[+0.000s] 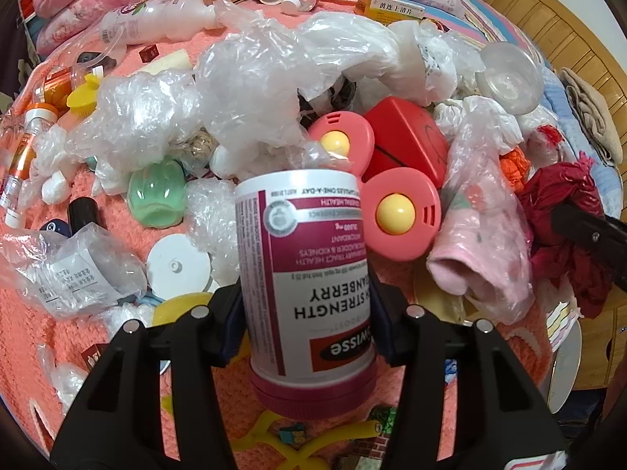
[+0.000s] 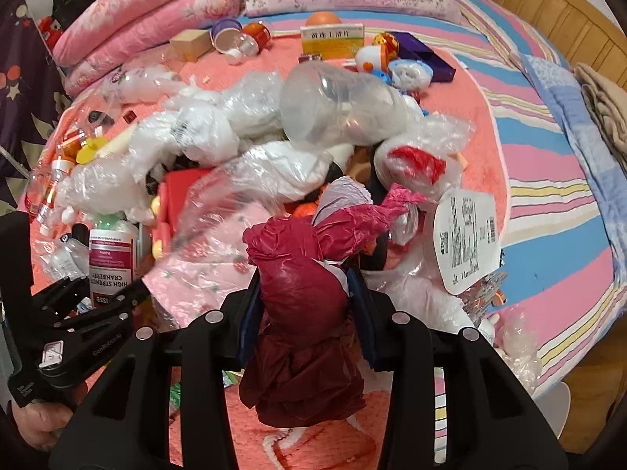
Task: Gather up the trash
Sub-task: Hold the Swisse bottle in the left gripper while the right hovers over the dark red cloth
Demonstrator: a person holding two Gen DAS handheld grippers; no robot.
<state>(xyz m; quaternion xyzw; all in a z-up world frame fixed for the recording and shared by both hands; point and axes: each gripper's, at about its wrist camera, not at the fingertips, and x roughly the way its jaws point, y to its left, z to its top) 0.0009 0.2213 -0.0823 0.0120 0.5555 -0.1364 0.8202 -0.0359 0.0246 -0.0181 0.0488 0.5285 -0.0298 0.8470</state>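
Left claw [image 1: 309,305] clamped on white supplement bottle [image 1: 309,274], magenta cap toward camera, held above trash pile [image 1: 250,78] on bed [image 2: 548,180]. Right claw [image 2: 305,293] clamped on crumpled dark red bag [image 2: 305,313], over pile's near edge. Clear plastic cup [image 2: 337,105] lies atop pile.

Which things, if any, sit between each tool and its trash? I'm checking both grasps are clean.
Nothing visible does. The left tool is shut directly on the white-and-magenta cranberry supplement bottle; the right tool is shut directly on the crumpled dark red plastic bag.
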